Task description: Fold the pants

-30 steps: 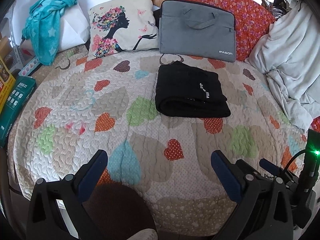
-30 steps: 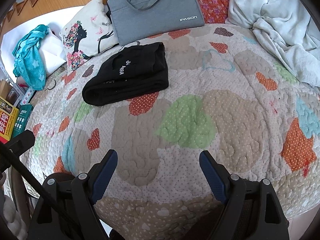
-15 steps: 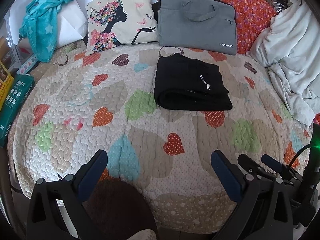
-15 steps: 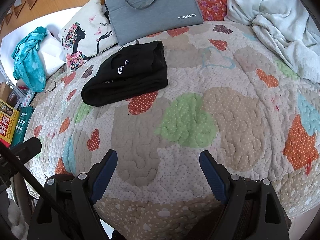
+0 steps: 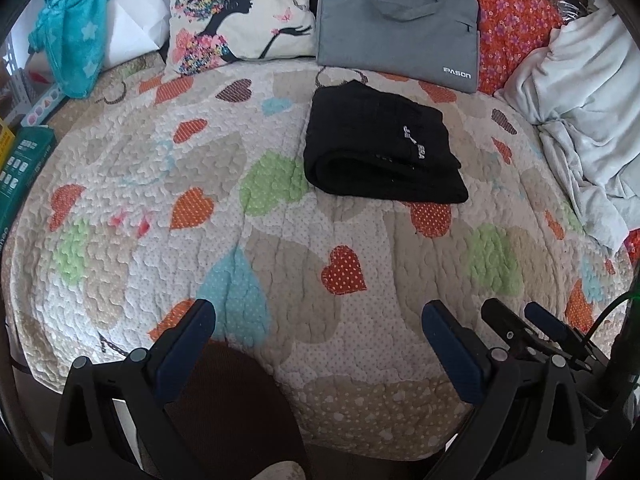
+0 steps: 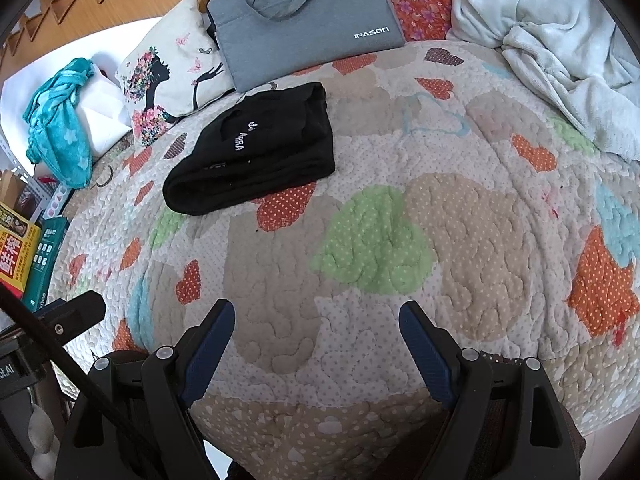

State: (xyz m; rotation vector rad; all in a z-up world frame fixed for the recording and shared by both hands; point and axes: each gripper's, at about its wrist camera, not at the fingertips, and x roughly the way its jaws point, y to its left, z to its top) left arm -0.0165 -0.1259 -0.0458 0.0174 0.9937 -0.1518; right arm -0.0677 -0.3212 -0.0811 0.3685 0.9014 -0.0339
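Left wrist view: black pants lie folded into a compact bundle, just in front of the grey laptop bag.
Folding looks done; nothing obvious left. Left gripper and right gripper hang well short of the bag, over bare quilt, jaws wide, empty.

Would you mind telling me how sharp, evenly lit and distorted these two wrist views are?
Left wrist view: soft daylight, no glare; the folded black pants are slightly soft, and the heart-patterned quilt bulges under fisheye distortion, with dark corners. Right wrist view: sharper, the white lettering on the pants shows clearly; the same barrel bulge and dark vignette.
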